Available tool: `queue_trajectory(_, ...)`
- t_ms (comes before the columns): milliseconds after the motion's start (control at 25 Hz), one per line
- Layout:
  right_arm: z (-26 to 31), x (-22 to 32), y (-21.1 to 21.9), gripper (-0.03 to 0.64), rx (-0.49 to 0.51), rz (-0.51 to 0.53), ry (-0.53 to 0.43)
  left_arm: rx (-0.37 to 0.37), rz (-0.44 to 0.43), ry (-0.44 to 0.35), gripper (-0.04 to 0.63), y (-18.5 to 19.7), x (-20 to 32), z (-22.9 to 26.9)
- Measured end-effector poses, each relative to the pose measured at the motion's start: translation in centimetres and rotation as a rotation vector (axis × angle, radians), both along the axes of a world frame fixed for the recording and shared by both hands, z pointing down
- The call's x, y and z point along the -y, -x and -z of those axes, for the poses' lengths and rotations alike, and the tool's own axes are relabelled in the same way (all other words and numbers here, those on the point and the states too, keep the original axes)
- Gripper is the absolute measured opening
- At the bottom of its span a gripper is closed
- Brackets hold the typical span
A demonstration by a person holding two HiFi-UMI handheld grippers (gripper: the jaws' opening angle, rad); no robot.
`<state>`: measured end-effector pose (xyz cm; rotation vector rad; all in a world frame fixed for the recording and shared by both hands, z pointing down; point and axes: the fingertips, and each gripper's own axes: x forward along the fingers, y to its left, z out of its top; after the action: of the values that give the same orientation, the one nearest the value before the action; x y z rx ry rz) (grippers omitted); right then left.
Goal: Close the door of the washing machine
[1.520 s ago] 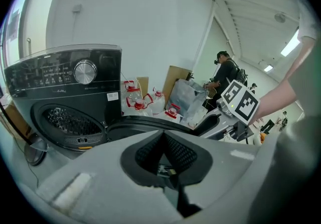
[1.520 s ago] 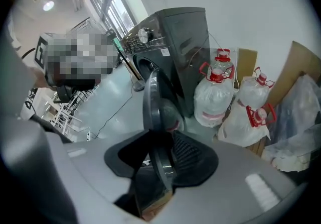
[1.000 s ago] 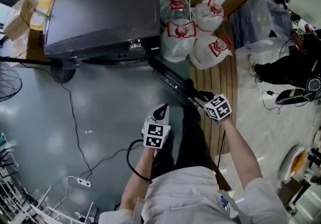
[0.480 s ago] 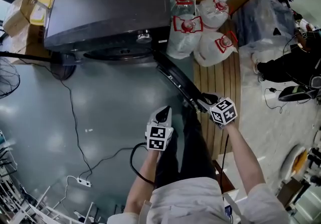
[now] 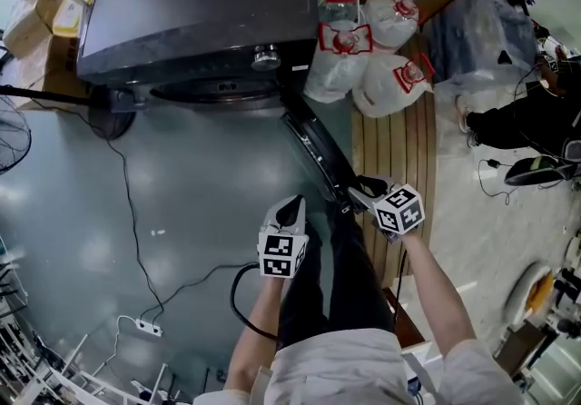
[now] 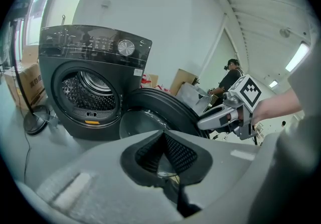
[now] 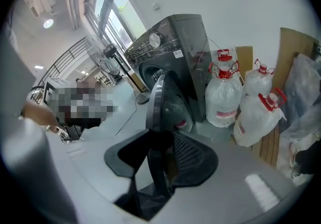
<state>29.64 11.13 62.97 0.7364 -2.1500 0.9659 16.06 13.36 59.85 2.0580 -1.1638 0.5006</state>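
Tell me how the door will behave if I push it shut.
The door looks rigid, thick rim round a glass bowl, so it likely swings in one piece on its hinge at the machine. Probably heavy for its size. The right gripper clamps its smooth rim, which might slip.

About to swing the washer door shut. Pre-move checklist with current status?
1. Right gripper on the door edge: ok, jaws closed on the rim.
2. Drum opening free of anything hanging out: ok.
3. Left gripper empty and shut: ok.
4. Left gripper out of the door's swing: cannot tell; it hangs on the door's inner side.
5. Door latched: not ok, it stands wide open.
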Motion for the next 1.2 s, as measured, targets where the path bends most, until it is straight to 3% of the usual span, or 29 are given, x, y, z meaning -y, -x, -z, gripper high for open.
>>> queue_trajectory(360, -0.1, -1.8, 3.1, 0.163, 0.084, -0.018, 0.045, 0.000, 0.092, 0.031, 0.005, 2.5, -0.4, -1.5)
queue_trajectory(960, -0.6, -4.0, 9.1, 0.178, 0.124, -0.103, 0.149, -0.032, 0.150, 0.034, 0.006, 3.5, -3.8, -2.2)
queue_trajectory(1200, -1.1, -4.6, 12.4, 0.190, 0.130, -0.123, 0.230, -0.061, 0.137, 0.030, 0.091, 3.2, -6.9, -2.7)
